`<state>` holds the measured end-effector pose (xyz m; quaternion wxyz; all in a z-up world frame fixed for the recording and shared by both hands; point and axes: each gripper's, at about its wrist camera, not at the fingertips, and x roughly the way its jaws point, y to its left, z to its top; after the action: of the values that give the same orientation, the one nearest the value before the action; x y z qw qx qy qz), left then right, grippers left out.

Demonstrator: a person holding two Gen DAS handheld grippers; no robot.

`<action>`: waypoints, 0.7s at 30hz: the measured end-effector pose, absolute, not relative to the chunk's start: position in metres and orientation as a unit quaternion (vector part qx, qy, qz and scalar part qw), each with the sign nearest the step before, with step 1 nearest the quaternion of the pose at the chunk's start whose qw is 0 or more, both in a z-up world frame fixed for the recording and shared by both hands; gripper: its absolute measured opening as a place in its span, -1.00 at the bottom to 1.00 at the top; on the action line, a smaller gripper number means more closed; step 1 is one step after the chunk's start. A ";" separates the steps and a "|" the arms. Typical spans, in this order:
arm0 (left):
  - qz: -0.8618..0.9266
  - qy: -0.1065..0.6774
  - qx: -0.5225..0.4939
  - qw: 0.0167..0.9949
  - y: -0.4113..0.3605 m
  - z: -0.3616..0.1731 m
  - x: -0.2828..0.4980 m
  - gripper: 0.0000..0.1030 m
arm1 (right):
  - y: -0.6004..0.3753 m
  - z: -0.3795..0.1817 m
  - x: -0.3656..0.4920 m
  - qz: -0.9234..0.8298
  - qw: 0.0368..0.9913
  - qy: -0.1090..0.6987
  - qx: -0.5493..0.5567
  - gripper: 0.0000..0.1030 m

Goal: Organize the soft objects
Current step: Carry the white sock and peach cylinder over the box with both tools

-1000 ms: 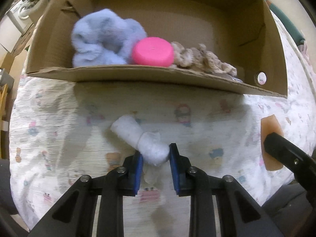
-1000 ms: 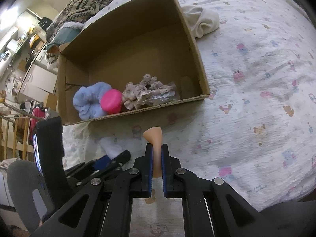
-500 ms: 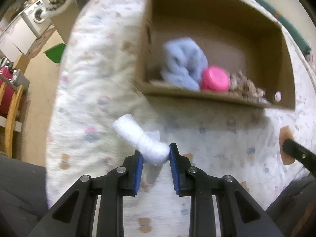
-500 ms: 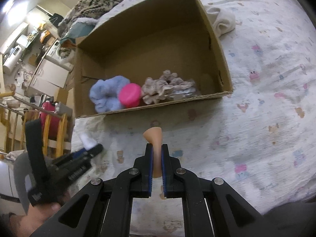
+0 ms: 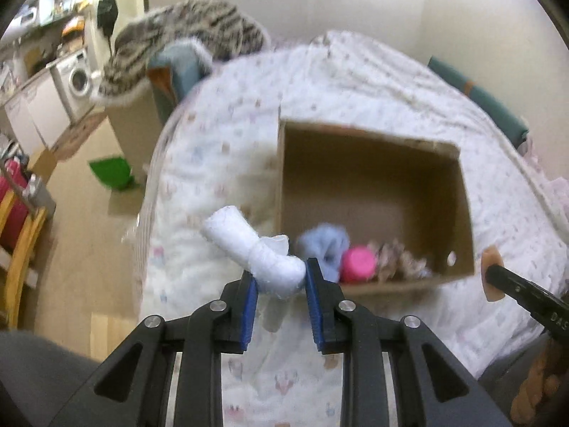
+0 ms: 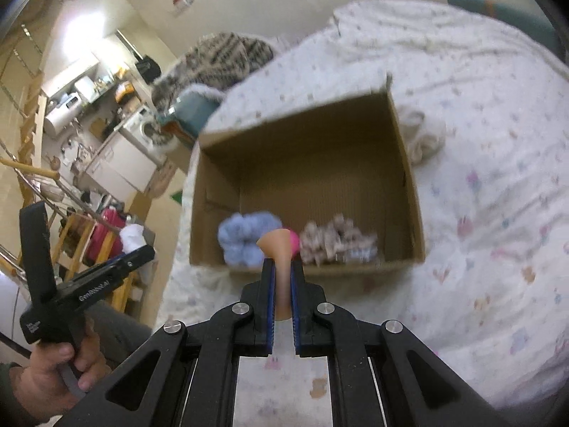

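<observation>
My left gripper (image 5: pixel 279 277) is shut on a white rolled sock (image 5: pixel 249 245) and holds it in the air, near the left front corner of the cardboard box (image 5: pixel 370 142). My right gripper (image 6: pixel 282 270) is shut on a thin peach sponge (image 6: pixel 277 245), raised before the box's near wall (image 6: pixel 306 268). In the box lie a blue fluffy item (image 6: pixel 243 236), a pink round item (image 5: pixel 357 263) and a beige scrunchie bundle (image 6: pixel 336 242). The left gripper also shows in the right wrist view (image 6: pixel 133 254).
The box rests on a bed with a white patterned sheet (image 6: pixel 498 178). A cream cloth (image 6: pixel 423 135) lies beyond the box's right wall. A striped blanket pile (image 5: pixel 185 39) sits at the bed's far end. Floor, wooden chair (image 5: pixel 21 249) and a washing machine (image 5: pixel 76 78) are to the left.
Both grippers have risen high above the bed with their items still held. The box now looks smaller and farther below, and the room beyond the bed has come into view.
</observation>
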<state>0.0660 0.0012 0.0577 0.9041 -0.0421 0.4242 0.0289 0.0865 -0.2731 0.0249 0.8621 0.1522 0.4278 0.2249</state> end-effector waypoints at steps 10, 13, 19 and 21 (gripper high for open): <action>-0.004 0.393 -0.030 0.919 -0.013 0.077 0.100 -0.55 | -0.277 0.042 0.125 0.220 0.873 0.406 0.157 -0.82; -0.017 0.394 -0.034 0.918 -0.018 0.074 0.117 -0.55 | -0.276 0.039 0.136 0.213 0.875 0.408 0.152 -0.82; -0.057 0.415 -0.036 0.907 -0.035 0.047 0.137 -0.55 | -0.285 0.017 0.148 0.211 0.870 0.407 0.181 -0.82; -0.102 0.435 -0.070 0.892 -0.035 0.032 0.139 -0.55 | -0.288 0.003 0.151 0.195 0.866 0.422 0.185 -0.82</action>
<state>0.1392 -0.0354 0.0321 0.8918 -0.0704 0.4352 -0.1020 0.1514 -0.2879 0.0033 0.8661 0.1851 0.4216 0.1946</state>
